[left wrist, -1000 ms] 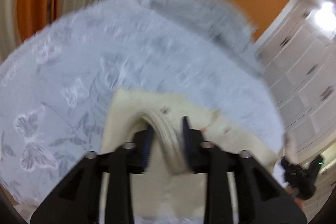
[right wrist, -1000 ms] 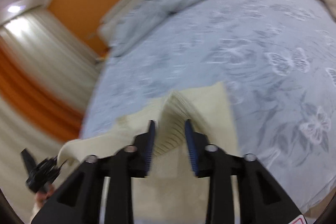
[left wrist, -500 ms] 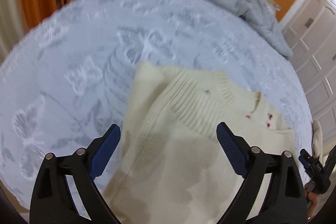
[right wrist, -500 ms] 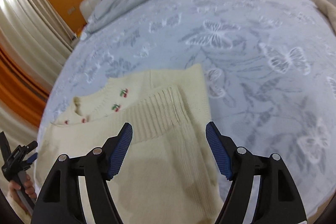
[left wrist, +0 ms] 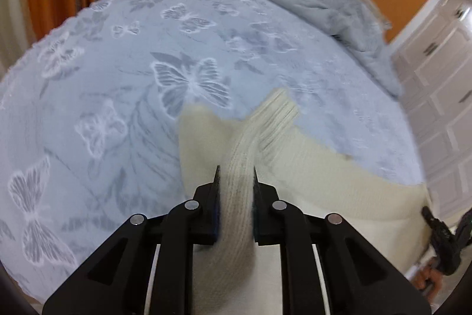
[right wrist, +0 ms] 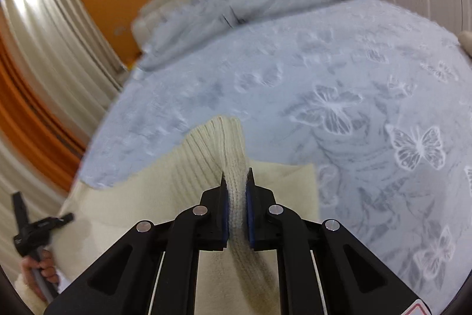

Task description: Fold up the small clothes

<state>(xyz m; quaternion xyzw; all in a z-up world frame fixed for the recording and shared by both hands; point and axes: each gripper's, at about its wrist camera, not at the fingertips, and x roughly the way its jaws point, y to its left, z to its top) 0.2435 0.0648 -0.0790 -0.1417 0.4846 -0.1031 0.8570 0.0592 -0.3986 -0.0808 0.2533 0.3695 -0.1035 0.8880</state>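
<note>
Now closing: left gripper [left wrist: 235, 177] pinching a ribbed fold of the cream sweater [left wrist: 330, 191], right gripper [right wrist: 236, 177] likewise [right wrist: 177, 185]. Lying on the butterfly bedspread [left wrist: 118, 78], hem stretched crosswise between both jaws, bulk below, equally near both hands.

The sweater [left wrist: 339, 185] runs off the lower edge in both views, its near part hidden behind the fingers [right wrist: 224, 205]. The duvet [right wrist: 244, 5] (upper centre, right view) is smeared by blur. The hand [right wrist: 38, 270] at lower left is cropped.
</note>
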